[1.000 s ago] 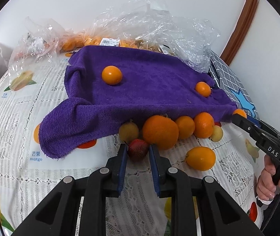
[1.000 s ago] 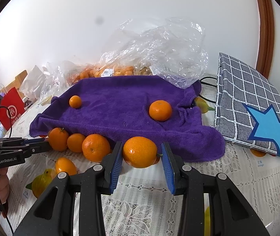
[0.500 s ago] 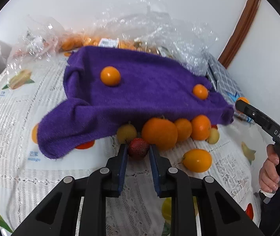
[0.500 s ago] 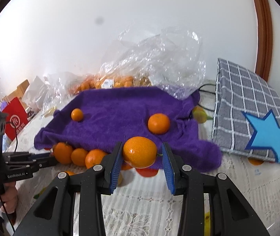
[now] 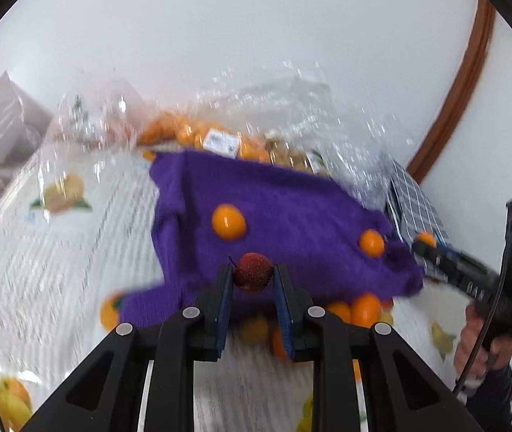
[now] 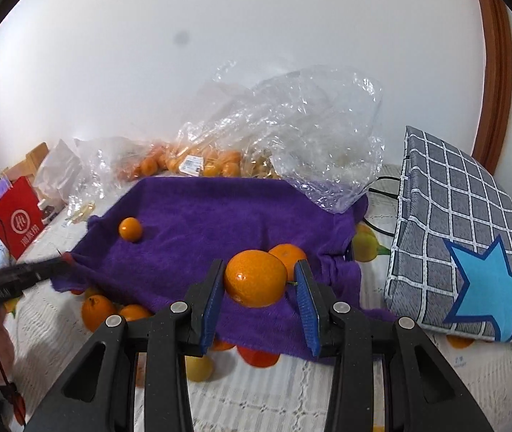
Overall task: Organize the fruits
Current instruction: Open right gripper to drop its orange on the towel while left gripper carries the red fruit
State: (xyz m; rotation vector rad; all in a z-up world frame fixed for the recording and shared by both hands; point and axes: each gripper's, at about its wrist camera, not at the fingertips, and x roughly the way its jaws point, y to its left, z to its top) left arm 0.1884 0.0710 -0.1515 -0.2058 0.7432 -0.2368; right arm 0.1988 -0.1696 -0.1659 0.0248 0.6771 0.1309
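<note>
Both grippers loaded above purple towel: left gripper pinches small red fruit, right gripper clamps orange. Risk: round fruit rolls off the towel's sagging front edge on release, joining the loose oranges below.

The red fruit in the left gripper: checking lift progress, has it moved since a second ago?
Yes. The red fruit went up and forward: it sat on the tablecloth below the purple towel's edge, now over the towel.
</note>
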